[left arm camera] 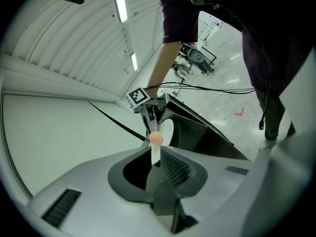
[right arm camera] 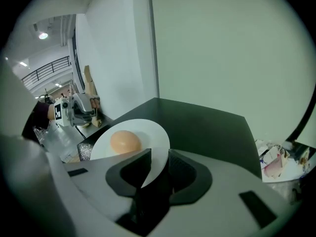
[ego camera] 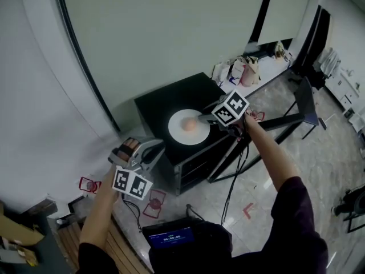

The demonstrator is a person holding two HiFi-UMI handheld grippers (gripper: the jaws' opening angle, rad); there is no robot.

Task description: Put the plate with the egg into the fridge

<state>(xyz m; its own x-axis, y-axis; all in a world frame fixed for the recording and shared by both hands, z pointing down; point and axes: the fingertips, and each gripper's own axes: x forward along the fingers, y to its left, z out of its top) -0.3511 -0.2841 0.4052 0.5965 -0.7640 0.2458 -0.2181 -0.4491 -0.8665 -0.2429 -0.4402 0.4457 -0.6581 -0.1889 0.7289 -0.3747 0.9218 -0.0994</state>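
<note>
Plate [ego camera: 178,132] lies flat on top of a black cabinet [ego camera: 157,104], open face up. It is round, so it has no long axis. Egg [ego camera: 188,125] rests on its side near the plate's middle. It reads wider than tall in the right gripper view; the head view doesn't show which way its ends point. Plate sits toward the front right part of the cabinet top, its near rim close to the front edge. Bare black surface stays free behind and to the left of it, up to the pale wall [ego camera: 159,33]. A dark slanted panel [ego camera: 268,124] stands just right of the cabinet, with open tiled floor [ego camera: 319,170] beyond and bags [ego camera: 239,70] along the wall farther back. Right gripper [right arm camera: 159,157] comes in level from the plate's right side. Its jaws are apart with the plate's rim between them, not pinching. Right arm is stretched forward, forearm bare, dark sleeve at the elbow, marker cube facing up, and a cable [ego camera: 236,173] hangs below. Left gripper [left arm camera: 157,164] has its jaws together with nothing in them. It is held low and left of the cabinet over the floor, well apart from the plate and aimed toward it, elbow bent.
</note>
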